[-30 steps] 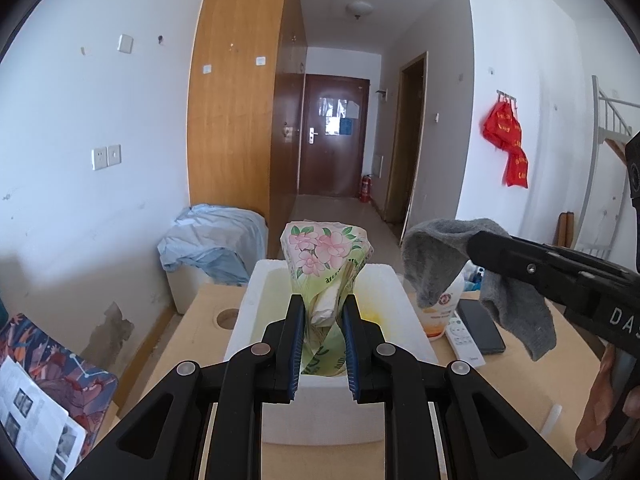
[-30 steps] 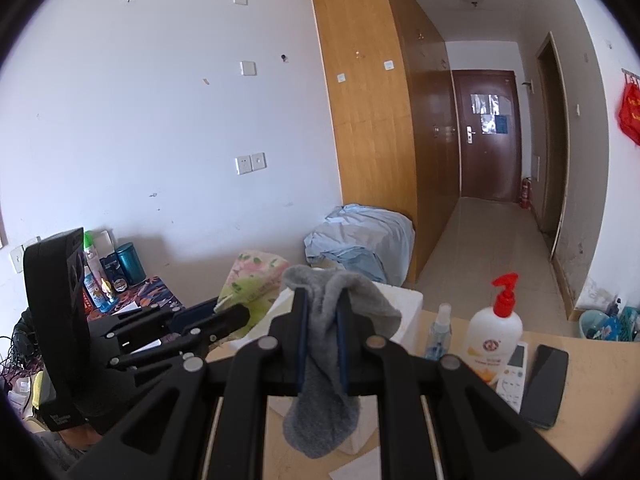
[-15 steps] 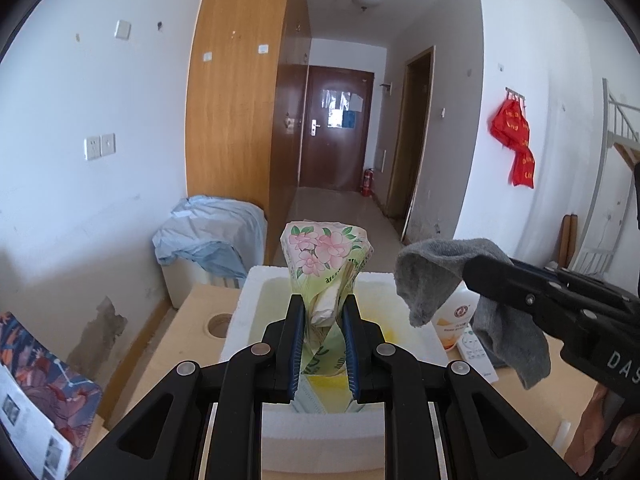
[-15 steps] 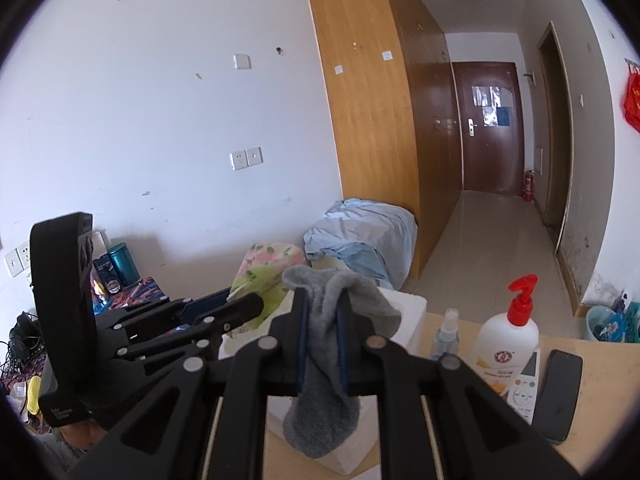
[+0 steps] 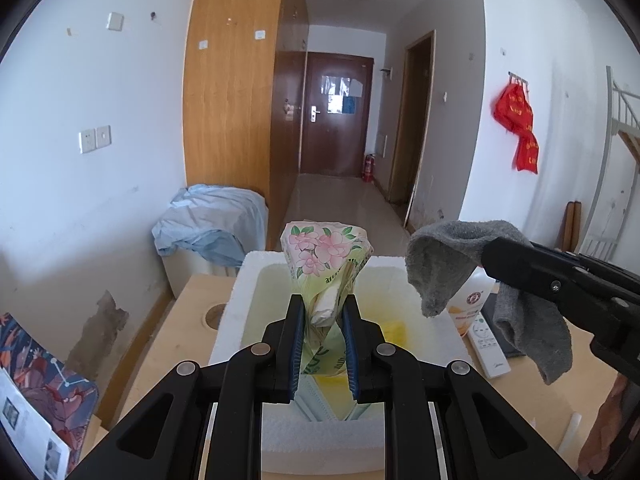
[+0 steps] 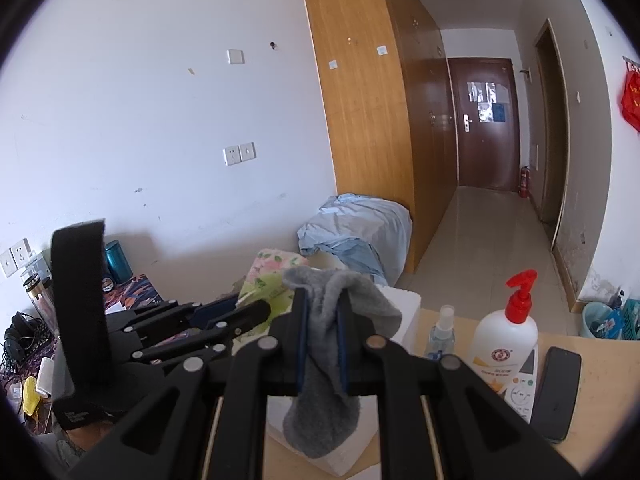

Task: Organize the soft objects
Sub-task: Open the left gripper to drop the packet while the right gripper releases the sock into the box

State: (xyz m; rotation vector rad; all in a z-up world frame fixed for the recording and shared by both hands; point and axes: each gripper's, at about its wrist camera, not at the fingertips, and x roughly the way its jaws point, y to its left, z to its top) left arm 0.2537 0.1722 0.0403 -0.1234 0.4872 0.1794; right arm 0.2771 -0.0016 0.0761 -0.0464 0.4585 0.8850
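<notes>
The floral tissue pack [image 5: 326, 264] stands at the centre of the left view, squeezed in the left tongs [image 5: 320, 320] over the white foam box [image 5: 248, 280]. To do it well, lower it fully inside before releasing. The grey sock [image 6: 324, 360] hangs clamped in the right tongs [image 6: 322, 328], low in the right view, above the box corner on the surface [image 6: 600, 400]; bring it over the opening next.
</notes>
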